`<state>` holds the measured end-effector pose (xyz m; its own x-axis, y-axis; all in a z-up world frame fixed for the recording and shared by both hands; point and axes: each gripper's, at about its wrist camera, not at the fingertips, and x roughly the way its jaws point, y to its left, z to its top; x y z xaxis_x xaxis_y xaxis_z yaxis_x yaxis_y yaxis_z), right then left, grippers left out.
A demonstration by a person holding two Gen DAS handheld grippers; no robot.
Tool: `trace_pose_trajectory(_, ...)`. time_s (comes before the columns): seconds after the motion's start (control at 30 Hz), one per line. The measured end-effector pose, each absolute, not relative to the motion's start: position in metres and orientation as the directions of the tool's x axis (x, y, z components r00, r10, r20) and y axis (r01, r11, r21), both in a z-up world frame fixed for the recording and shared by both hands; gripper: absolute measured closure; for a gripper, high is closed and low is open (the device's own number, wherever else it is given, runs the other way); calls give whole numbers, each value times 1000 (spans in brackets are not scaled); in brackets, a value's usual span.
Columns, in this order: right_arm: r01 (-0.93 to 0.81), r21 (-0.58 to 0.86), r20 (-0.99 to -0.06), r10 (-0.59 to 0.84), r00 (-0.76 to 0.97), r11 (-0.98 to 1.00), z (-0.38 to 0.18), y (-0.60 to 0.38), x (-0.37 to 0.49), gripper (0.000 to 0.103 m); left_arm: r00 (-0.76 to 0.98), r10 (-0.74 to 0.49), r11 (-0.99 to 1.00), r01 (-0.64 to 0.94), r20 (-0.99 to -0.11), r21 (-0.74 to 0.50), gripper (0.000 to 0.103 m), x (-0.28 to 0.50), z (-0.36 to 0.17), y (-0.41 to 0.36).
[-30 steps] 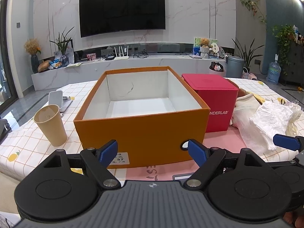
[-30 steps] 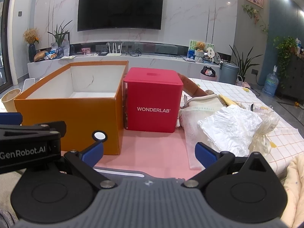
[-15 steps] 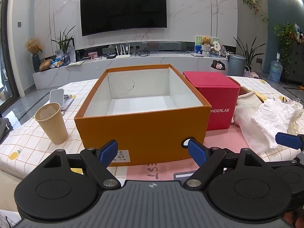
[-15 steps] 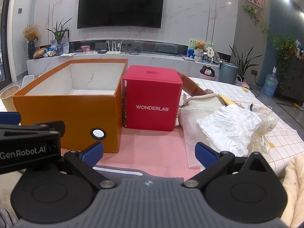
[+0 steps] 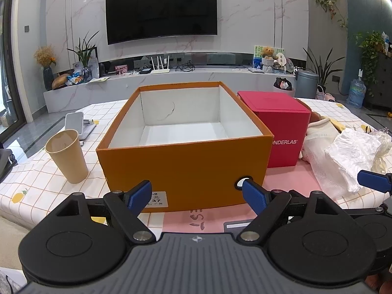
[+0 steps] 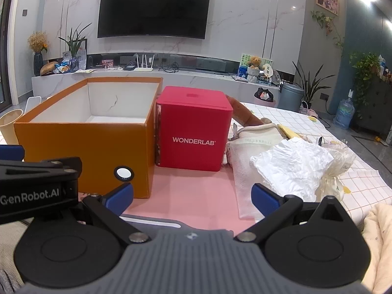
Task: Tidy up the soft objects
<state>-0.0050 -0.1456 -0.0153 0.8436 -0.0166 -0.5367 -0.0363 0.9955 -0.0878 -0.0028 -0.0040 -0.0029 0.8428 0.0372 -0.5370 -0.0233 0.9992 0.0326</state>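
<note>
An open orange box (image 5: 183, 166) with a bare white inside stands on the table; it also shows in the right wrist view (image 6: 83, 147). A pile of soft things lies right of a red WONDERLAB box (image 6: 193, 127): crumpled white fabric (image 6: 291, 164), a cream knitted cloth (image 6: 252, 142) and a brown plush piece (image 6: 242, 112). The pile shows in the left wrist view (image 5: 348, 154) too. My left gripper (image 5: 196, 196) is open and empty before the orange box. My right gripper (image 6: 192, 196) is open and empty, low over the pink mat, near the pile.
A paper cup (image 5: 67, 156) stands left of the orange box, with a white phone stand (image 5: 74, 122) behind it. A pink mat (image 6: 196, 196) lies under the boxes on a checked tablecloth (image 6: 362, 183). A cream blanket (image 6: 379, 240) lies at the right edge.
Both grippers have risen slightly and edged forward; the boxes sit a little lower in view. Both stay open and empty.
</note>
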Motion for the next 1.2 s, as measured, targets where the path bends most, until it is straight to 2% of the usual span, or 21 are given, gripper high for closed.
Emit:
trace_pose_trajectory(0.63,-40,-99,-532,-19,846,994,-14,-145,-6,3,854,43,999,-25,-519,42,5,-5,-1,-3)
trace_pose_trajectory(0.97,-32,-84,-498,-14,867,996,3,-150,-11,3,894,23,999,-5,-447,40,6,-12,16,-6)
trace_pose_trajectory(1.2,-29,-68,-456,-5,890,997,38,-175,-14,3,920,-25,996,55,-391,66,9,-10,52,-33)
